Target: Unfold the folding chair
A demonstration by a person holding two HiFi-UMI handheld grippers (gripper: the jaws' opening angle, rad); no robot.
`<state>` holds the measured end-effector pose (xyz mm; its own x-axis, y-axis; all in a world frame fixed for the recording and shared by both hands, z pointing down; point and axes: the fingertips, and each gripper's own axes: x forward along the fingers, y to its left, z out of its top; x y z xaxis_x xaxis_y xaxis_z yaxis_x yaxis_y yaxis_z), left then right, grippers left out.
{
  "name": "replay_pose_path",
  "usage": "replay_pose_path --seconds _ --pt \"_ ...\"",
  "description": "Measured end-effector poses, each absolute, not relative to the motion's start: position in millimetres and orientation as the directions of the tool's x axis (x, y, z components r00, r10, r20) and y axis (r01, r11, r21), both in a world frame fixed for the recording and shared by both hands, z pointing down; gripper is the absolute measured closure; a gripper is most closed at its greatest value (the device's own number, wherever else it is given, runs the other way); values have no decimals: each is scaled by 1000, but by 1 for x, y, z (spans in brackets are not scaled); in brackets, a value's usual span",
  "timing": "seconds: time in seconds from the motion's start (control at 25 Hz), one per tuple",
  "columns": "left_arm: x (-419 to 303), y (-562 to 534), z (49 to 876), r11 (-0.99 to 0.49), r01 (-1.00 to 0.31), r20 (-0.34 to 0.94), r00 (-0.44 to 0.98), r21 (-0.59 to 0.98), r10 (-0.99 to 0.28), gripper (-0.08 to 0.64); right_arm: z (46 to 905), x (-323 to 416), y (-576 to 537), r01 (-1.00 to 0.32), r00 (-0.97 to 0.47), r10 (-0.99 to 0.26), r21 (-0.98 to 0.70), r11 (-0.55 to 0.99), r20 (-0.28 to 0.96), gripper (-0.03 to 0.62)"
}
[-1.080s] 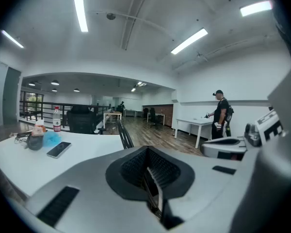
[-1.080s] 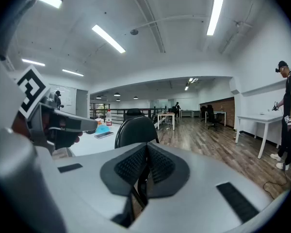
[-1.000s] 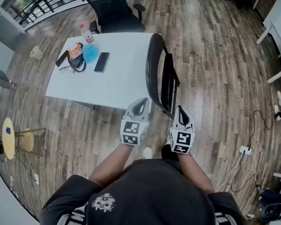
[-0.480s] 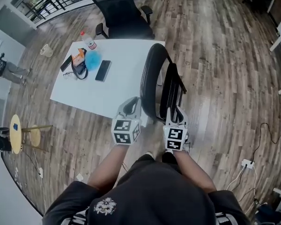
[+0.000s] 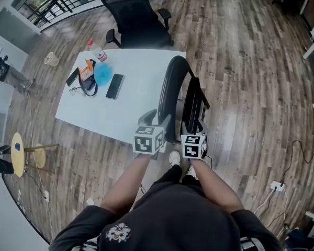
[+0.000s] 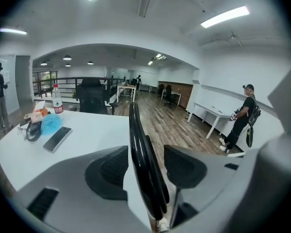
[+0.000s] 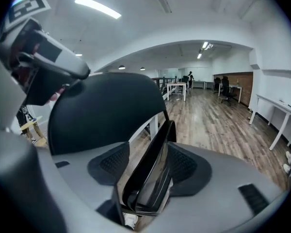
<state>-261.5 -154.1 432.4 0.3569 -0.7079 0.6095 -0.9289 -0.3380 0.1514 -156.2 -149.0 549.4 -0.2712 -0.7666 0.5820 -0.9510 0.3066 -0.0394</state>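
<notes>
Folding chair (image 5: 170, 95), black, one: on the wood floor against the white table's (image 5: 138, 67) near right corner, not yet opened out (seat (image 7: 153, 178) tipped up close to the backrest (image 6: 138, 149)).

Left gripper (image 5: 158, 120): jaws just been opening, now apart astride the backrest's rim.

Right gripper (image 5: 194, 125): likewise opening, jaws apart, seat edge between the pads.

On the table: phone (image 5: 114, 86), bottle (image 5: 97, 51).

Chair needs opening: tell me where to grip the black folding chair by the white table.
Take the black folding chair by the thin rim of its curved backrest and its seat panel, from above at the near end: both stand edge-up.
</notes>
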Motion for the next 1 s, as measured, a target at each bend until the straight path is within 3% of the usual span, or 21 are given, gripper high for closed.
replay_pose_path --seconds 0.6,0.84,1.0 --pt "-252 -178 492 -322 -894 689 446 312 -571 345 667 -182 -202 -977 -139 -550 -24 212 823 304" --pt "-249 -184 498 -347 -875 685 482 338 -546 434 682 -186 -216 -978 -132 -513 -28 206 848 304" --pt "-248 -185 498 -357 -870 684 489 339 -541 436 682 -187 -216 -979 -143 -519 -44 200 842 326"
